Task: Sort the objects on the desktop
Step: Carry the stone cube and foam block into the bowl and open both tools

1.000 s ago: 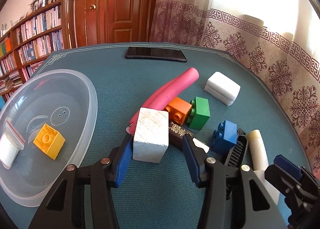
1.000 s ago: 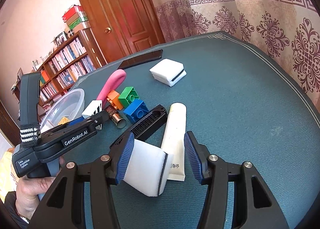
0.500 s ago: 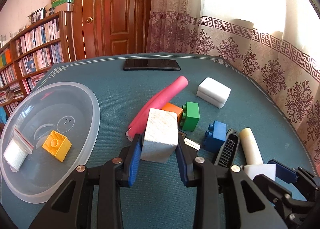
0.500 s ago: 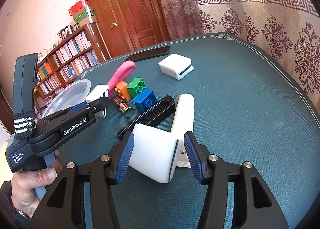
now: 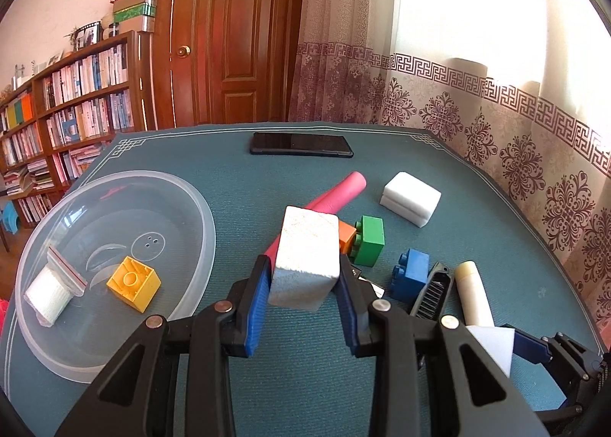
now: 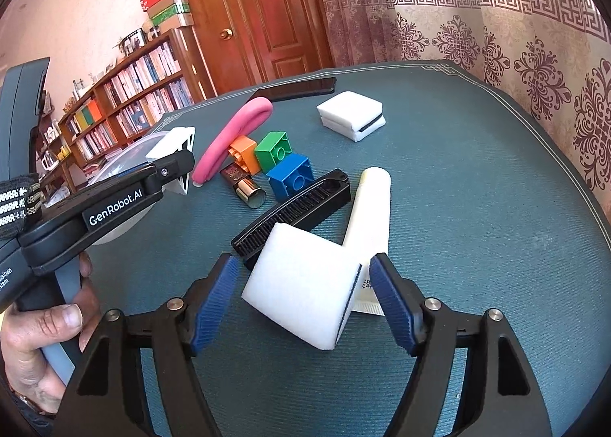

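Sorting barely begun: the clear bowl (image 5: 206,223) holds two items, the left claw (image 5: 303,284) pinches a white block (image 5: 307,257), the right claw (image 6: 303,299) straddles a sponge (image 6: 301,292), spread; many remain on the surface (image 5: 305,379).

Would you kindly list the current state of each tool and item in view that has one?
Left tool: shut on the rough white foam cube, lifted off the table.
Right tool: open around the smooth white sponge block, pads not touching it.
Clear plastic bowl: upright, holding a yellow toy brick and a small zip bag.
Black phone: flat, screen dark.
Gold-capped lipstick tube: lying on its side.
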### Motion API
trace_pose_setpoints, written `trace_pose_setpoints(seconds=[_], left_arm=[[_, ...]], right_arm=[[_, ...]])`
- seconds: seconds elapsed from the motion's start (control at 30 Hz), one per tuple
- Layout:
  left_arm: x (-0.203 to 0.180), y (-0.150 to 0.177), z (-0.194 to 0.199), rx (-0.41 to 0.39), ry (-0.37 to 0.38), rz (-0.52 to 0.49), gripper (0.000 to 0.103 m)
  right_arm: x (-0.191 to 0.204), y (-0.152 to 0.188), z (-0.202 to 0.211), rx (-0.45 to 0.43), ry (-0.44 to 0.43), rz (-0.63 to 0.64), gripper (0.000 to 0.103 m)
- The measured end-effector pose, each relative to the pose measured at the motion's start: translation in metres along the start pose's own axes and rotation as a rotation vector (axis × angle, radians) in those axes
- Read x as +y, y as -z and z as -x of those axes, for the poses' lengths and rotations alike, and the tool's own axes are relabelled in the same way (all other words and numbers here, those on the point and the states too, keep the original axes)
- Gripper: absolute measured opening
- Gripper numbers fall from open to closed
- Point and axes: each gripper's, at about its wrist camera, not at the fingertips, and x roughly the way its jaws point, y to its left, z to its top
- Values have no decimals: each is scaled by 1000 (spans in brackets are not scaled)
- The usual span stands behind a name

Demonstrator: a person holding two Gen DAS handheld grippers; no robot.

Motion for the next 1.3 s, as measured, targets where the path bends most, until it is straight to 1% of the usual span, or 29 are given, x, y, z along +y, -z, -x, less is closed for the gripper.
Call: trace_pose_setpoints(seconds=[0.17, 0.27, 0.3, 0.37, 0.47, 0.6, 0.7, 0.87, 1.0, 1.2, 1.3], left_arm=[[1, -1, 2, -8, -6, 8, 37], [5, -1, 3, -10, -10, 17, 37], [6, -2, 3, -10, -11, 20, 37], [7, -2, 3, -11, -14, 26, 37], [10, -3, 5, -17, -19, 36, 37], [16, -5, 9, -34, -30, 49, 37], [24, -8, 13, -57, -56, 63, 37], [46, -15, 23, -105, -127, 104, 37], [67, -18, 29, -127, -180, 152, 38], [96, -20, 32, -136, -253, 213, 38], [108, -18, 33, -144, -291, 237, 38]], right_arm=[[1, 0, -1, 2, 6, 5, 75], [1, 0, -3, 7, 23, 9, 74], [2, 0, -3, 6, 29, 13, 73], [3, 0, -3, 5, 41, 20, 64], [3, 0, -2, 2, 46, 20, 60], [3, 0, 1, -10, 44, 20, 58], [5, 0, 5, -28, 47, 29, 58], [13, -7, 11, -53, 51, 61, 58], [26, -17, 14, -69, 18, 83, 58], [54, -41, 7, -59, -84, 107, 58], [74, -53, 5, -84, -118, 138, 58]])
